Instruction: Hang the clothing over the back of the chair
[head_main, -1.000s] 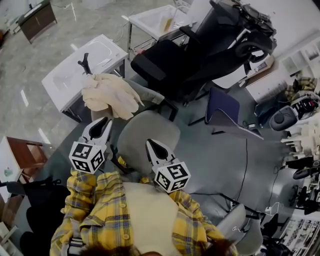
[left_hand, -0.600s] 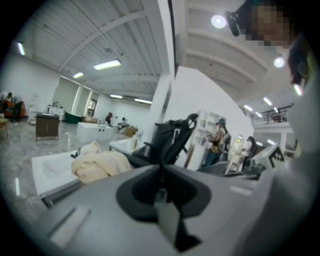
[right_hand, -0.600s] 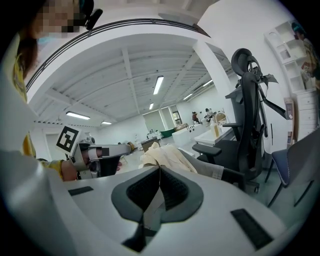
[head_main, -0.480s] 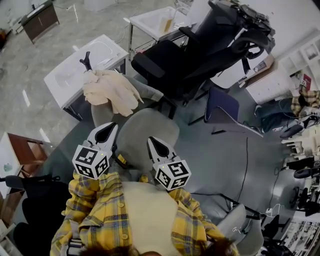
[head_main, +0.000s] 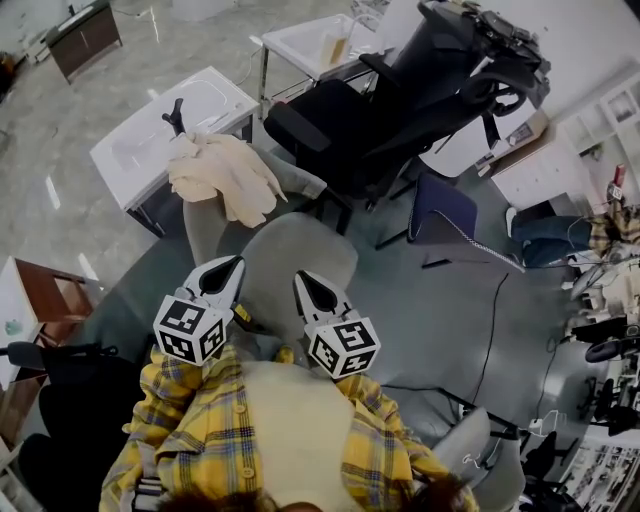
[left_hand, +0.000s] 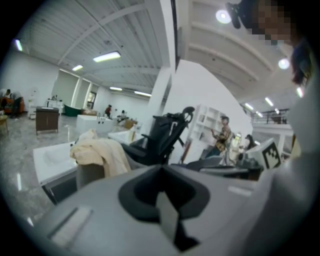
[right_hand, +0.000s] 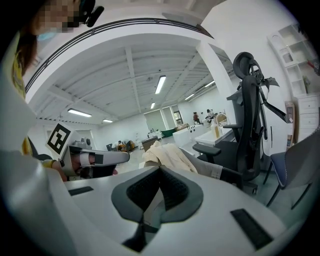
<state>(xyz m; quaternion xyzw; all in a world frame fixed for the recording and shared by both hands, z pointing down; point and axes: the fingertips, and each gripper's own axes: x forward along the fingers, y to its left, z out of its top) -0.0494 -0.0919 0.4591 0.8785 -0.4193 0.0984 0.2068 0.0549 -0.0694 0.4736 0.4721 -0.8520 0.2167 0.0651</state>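
Observation:
The cream clothing (head_main: 225, 175) lies draped over the back of the grey chair (head_main: 295, 262), with folds hanging down both sides. My left gripper (head_main: 228, 268) is drawn back near my body, short of the chair seat, jaws shut and empty. Beside it my right gripper (head_main: 305, 286) is shut too, with nothing in it. In the left gripper view the clothing (left_hand: 100, 152) sits well beyond the closed jaws of the left gripper (left_hand: 161, 170). In the right gripper view the clothing (right_hand: 167, 155) shows past the right gripper (right_hand: 160, 169), and the left gripper (right_hand: 95, 159) at its left.
A white table (head_main: 170, 140) stands just behind the grey chair. A large black office chair (head_main: 340, 130) is to the right of it, and a blue folding chair (head_main: 445, 215) further right. A brown cabinet (head_main: 45, 305) is at left. A cable (head_main: 492, 330) crosses the floor.
My left gripper has drawn back from the clothing toward my body and its jaws have come together. The clothing stays on the chair back. The right gripper has hardly moved.

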